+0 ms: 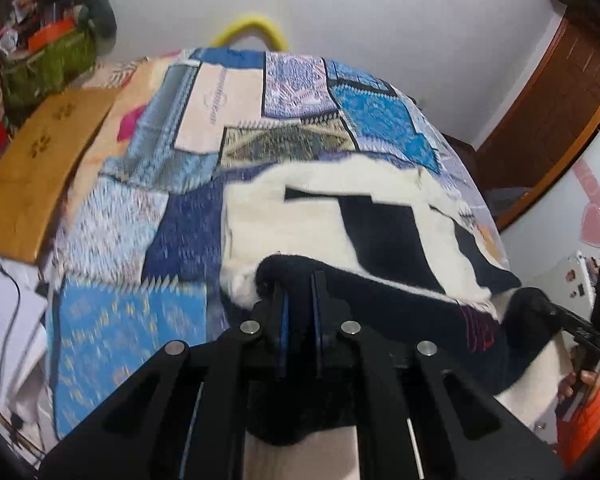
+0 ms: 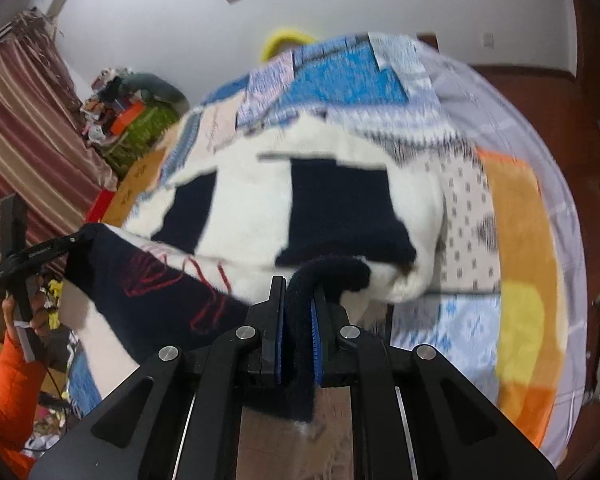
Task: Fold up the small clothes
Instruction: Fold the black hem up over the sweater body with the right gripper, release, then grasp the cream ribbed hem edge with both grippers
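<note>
A small white fleece garment with navy patches and red stitching (image 1: 300, 224) lies on the patchwork bedspread (image 1: 148, 184); it also shows in the right wrist view (image 2: 340, 184). My left gripper (image 1: 298, 280) is shut on the garment's navy near edge at its left corner. My right gripper (image 2: 298, 284) is shut on the navy edge at its right corner. The edge hangs stretched between them, lifted above the bed. The right gripper shows at the left wrist view's right side (image 1: 556, 312); the left gripper shows at the right wrist view's left side (image 2: 72, 240).
A tan mat with paw prints (image 1: 40, 168) lies left of the bed. A green bag with clutter (image 1: 48, 60) stands at the far left corner. A yellow ring (image 1: 256, 28) peeks over the bed's far edge. A wooden door (image 1: 548, 120) is at the right.
</note>
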### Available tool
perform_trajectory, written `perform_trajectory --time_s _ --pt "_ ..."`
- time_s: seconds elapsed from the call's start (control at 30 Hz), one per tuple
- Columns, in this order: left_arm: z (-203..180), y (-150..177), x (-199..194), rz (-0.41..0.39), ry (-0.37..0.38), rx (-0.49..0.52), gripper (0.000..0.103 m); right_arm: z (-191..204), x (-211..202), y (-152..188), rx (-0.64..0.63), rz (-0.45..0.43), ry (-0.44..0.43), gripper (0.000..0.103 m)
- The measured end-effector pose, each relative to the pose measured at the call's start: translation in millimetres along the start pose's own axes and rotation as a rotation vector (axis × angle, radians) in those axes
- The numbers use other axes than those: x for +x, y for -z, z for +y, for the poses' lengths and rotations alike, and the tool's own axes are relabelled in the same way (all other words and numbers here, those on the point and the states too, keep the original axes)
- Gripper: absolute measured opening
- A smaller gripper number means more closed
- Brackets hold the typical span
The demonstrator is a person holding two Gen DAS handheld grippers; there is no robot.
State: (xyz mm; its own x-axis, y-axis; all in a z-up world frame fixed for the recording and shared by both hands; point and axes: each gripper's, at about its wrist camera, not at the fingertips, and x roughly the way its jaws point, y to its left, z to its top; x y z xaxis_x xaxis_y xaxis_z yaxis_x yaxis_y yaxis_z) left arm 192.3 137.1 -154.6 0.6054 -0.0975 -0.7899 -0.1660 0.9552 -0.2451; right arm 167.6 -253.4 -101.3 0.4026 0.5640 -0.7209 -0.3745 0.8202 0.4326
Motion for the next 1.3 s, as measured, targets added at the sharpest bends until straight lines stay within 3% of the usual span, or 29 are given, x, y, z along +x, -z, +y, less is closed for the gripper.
perform_trajectory --time_s 0.13,0.37,0.67,0.7,0.77,0.83,0.9,0.93,1.3 --pt "4 -13 19 0.005 -0.025 -0.016 0.009 -6 6 -11 0.018 -0.030 0.041 0.009" --pt "20 2 58 0.086 -0.043 -0.028 0.010 -26 37 6 0.042 0.073 0.127 0.010" --pt "15 15 39 0.112 -0.031 0.079 0.014 -31 40 16 0.074 0.149 0.155 0.014" --pt "14 16 36 0.113 -0.031 0.085 0.016 -29 39 15 0.067 0.151 0.164 0.016" --pt "13 16 28 0.110 -0.042 0.087 0.025 -24 35 13 0.057 0.153 0.181 0.033" --pt "14 17 17 0.085 -0.061 0.079 0.056 -21 30 12 0.056 0.145 0.187 0.049" --pt "18 19 4 0.047 -0.056 0.061 0.072 -16 24 13 0.046 0.126 0.211 0.062" --pt "21 19 0 0.043 -0.055 0.051 0.075 -13 20 15 0.032 0.116 0.230 0.066" --pt "36 57 -5 0.170 -0.015 -0.010 0.075 -12 0 39 0.042 0.130 0.228 0.067"
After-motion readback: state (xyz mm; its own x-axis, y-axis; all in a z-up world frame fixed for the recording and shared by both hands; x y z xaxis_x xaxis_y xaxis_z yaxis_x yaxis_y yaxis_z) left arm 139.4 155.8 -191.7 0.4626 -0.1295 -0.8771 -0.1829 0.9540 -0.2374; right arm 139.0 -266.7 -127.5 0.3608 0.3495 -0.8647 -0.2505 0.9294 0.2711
